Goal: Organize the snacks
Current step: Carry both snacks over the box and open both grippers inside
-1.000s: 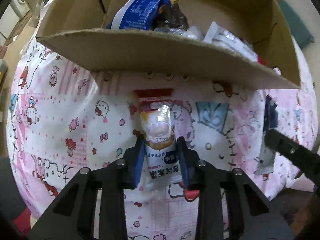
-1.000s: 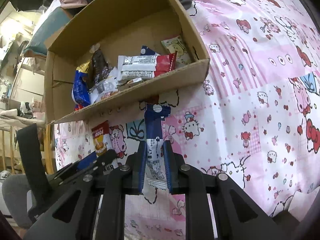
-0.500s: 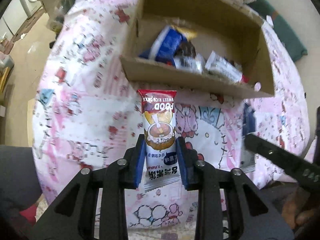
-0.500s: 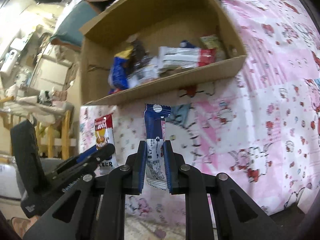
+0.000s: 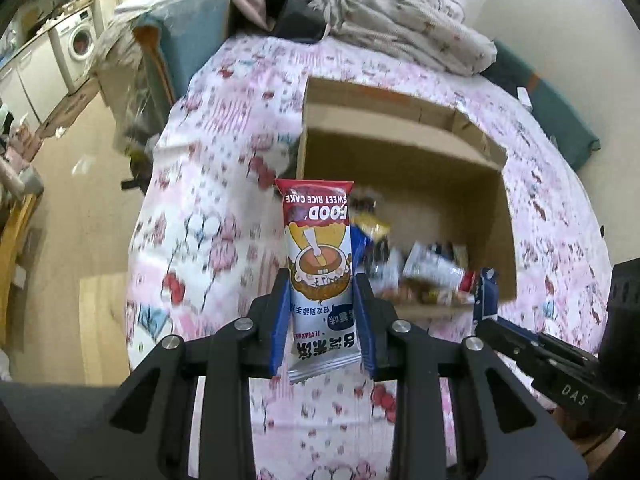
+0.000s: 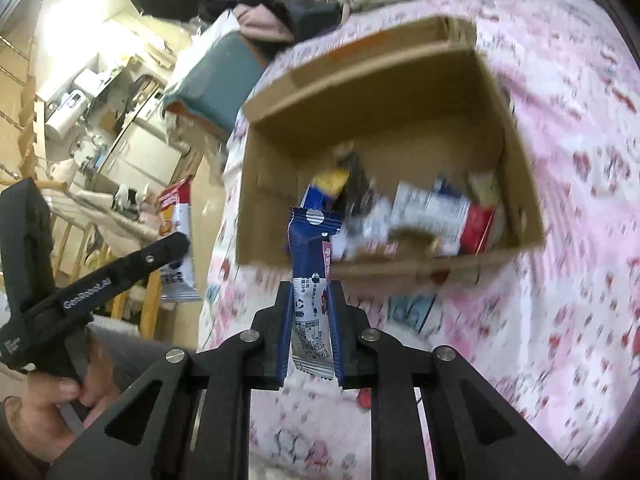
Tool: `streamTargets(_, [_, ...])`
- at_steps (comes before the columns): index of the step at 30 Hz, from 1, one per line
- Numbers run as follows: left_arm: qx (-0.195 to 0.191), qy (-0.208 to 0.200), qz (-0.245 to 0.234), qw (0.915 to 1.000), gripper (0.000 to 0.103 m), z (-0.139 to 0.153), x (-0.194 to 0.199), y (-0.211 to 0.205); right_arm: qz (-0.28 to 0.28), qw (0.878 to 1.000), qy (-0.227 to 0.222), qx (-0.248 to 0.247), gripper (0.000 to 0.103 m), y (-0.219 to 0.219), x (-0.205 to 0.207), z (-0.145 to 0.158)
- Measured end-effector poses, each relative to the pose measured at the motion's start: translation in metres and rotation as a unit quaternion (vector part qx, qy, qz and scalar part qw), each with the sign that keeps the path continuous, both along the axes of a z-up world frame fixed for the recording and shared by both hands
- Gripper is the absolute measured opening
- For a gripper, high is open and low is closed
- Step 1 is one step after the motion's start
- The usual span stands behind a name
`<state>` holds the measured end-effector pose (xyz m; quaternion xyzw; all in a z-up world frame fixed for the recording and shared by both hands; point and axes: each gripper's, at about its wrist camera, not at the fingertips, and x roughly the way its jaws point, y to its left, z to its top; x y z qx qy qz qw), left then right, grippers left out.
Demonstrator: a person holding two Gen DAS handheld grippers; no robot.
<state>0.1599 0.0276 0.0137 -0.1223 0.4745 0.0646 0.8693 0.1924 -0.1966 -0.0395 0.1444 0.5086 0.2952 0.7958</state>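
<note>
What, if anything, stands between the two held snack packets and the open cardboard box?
Nothing visible. The rice cake packet in the left gripper and blue packet in the right gripper face the open cardboard box.

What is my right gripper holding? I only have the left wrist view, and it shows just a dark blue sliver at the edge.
Observer: A dark blue snack packet, upright, with the right gripper shut on its white lower half.
Operator: Where is it relative to the box?
Observer: In the right wrist view its top overlaps the near-left corner of the cardboard box. I cannot tell the depth.
Operator: How does my left side look from there?
Observer: The rice cake packet sits left of the box, outside it, and a bare hand grips the handle of the left gripper.
</note>
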Motion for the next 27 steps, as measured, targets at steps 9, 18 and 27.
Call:
streamTargets(9, [-0.047,0.02,-0.006,0.9987,0.026,-0.015,0.053,0.003,-0.045,0.999,-0.021,-0.009,0.018,-0.014,0.054,0.003])
streamTargets(18, [-0.031,0.05,-0.051,0.997,0.026,-0.056,0.084,-0.028,-0.054,0.998,0.029,-0.016,0.018,-0.014,0.078,-0.027])
streamTargets(27, [-0.042,0.068,-0.071,0.9943,0.027,-0.08,0.097,-0.049,-0.043,0.998,0.048,-0.026,0.019,-0.003,0.077,-0.036])
